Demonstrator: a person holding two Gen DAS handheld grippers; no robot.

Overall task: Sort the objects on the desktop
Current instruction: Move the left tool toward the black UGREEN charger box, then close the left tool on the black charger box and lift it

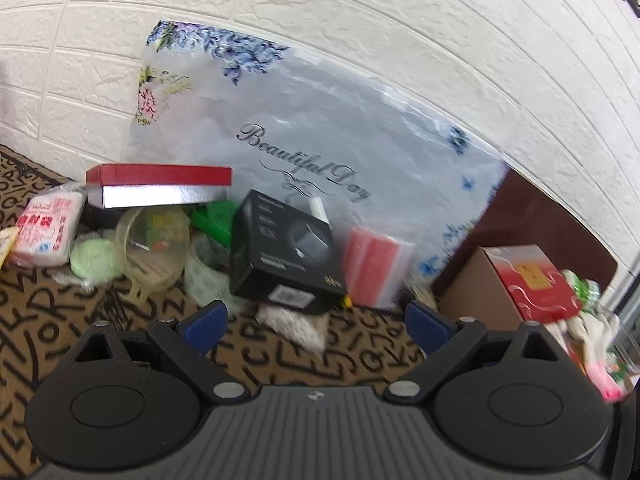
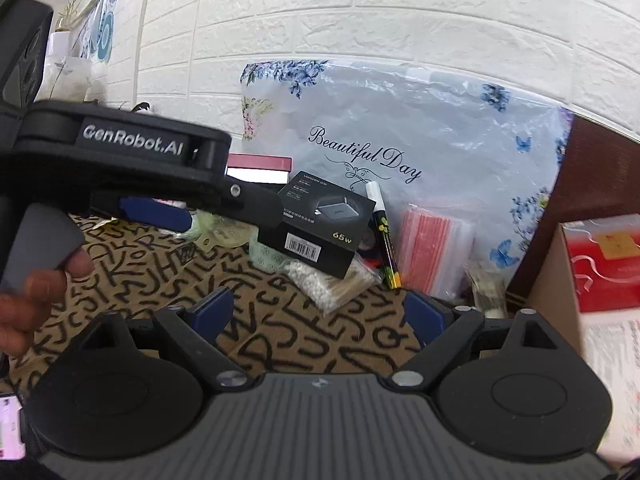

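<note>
We judge the sorting barely begun. Most of the clutter sits heaped against the white brick wall, in front of a floral plastic bag [image 1: 320, 152] printed "Beautiful Day". In the heap we see a black charger box [image 2: 320, 224] marked 65w lying tilted on smaller packets, a red-lidded box [image 1: 160, 188] resting on a clear plastic cup [image 1: 154, 246], a pink packet [image 1: 46, 230] at the far left, a green puff [image 1: 96, 256], a pack of red straws [image 2: 430, 252] leaning on the bag, and a white marker [image 2: 384, 236] propped between the charger box and the straws. A sachet of white beads [image 2: 316, 280] lies partly under the charger box.

To the right stands a cardboard box [image 1: 476, 292] that already holds a red gift pack [image 1: 536, 284] and other soft items, so it may be the bin for sorted things, though we cannot be sure.

Our left gripper [image 1: 316, 320] has its fingers spread wide, holding nothing, pointed at the charger box and close to it without touching. Our right gripper [image 2: 320, 308] is likewise spread and empty, hovering above the letter-patterned surface [image 2: 280, 340] near the bead sachet. Nearly everything is left to do.
</note>
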